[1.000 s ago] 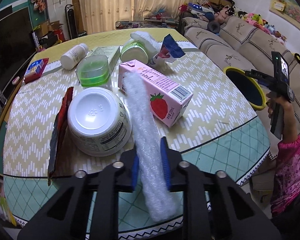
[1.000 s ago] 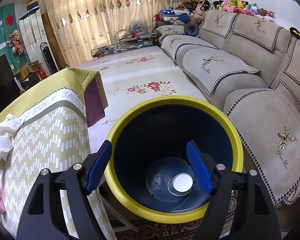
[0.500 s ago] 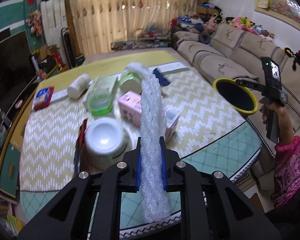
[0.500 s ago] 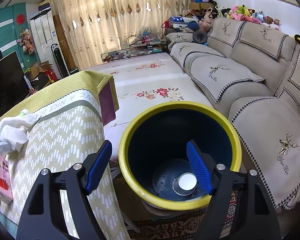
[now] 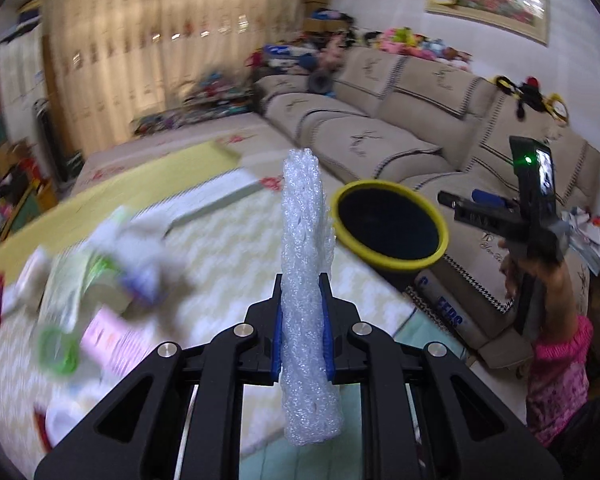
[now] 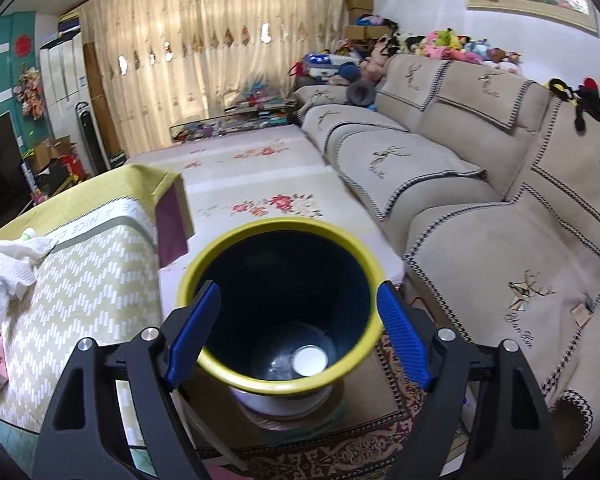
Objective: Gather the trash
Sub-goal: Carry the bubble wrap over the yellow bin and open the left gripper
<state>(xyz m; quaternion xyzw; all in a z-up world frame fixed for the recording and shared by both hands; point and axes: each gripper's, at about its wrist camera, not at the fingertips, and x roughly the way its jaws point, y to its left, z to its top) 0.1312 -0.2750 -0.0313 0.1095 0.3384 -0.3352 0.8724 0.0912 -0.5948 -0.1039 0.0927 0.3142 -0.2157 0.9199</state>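
Bubble wrap roll (image 5: pixel 306 280) pinched mid-length in left gripper (image 5: pixel 302 332); right gripper (image 6: pixel 296 332) opening wider, empty. Risk: long floppy roll snagging bin (image 5: pixel 388 224) rim right of centre, tipping out.

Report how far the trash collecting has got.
Done: one white round piece already lies at the bottom of the yellow-rimmed bin.
In hand: the left gripper is shut on a bubble wrap roll; the right gripper hangs over the bin, jaws opening, nothing between them.
Left: the blurred clutter on the table, including a pink carton.
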